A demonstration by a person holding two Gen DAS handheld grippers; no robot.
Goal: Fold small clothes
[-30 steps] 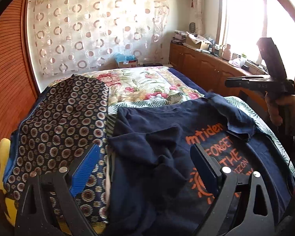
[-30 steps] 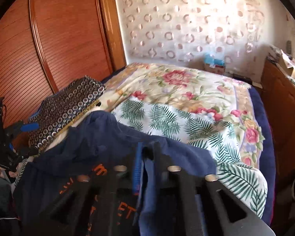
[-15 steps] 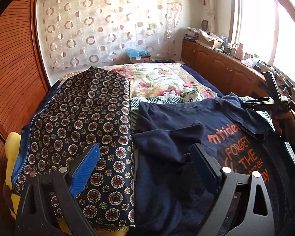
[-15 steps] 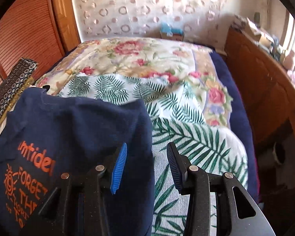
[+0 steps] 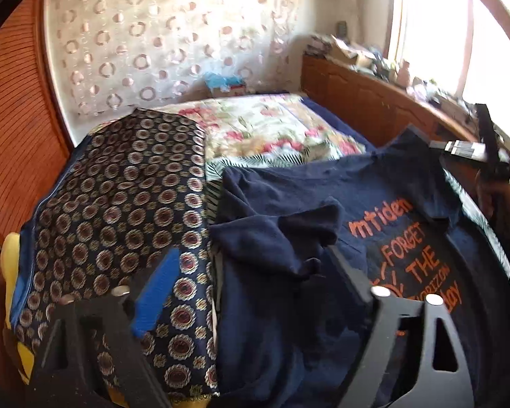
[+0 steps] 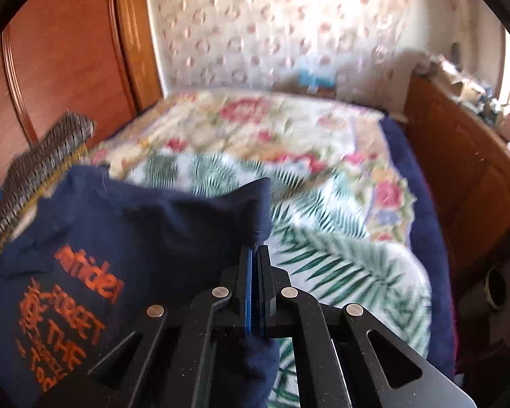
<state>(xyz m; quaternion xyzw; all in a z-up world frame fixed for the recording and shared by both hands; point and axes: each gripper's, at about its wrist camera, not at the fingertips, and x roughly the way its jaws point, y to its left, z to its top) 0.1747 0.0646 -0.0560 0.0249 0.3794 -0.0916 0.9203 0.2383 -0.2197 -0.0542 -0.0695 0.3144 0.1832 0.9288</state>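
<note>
Right wrist view is smeared with motion, so we read the far bedspread point(image 6: 255, 142) only as soft florals and fern fronds. Our right gripper point(image 6: 254, 255) is clamped tight on the right edge of the navy T-shirt point(image 6: 136, 238), a peak of cloth bunched just above the tips; the fabric below the pads is cut off by the black frame. Orange print on the shirt is partly lost in folds. In the left wrist view our left gripper point(image 5: 251, 268) is fairly wide and closing, over a crumpled sleeve, its pads not pressing on cloth. The T-shirt point(image 5: 323, 197) lies near on the bed, beside a medallion-patterned cloth point(image 5: 125, 183) on the left.
</note>
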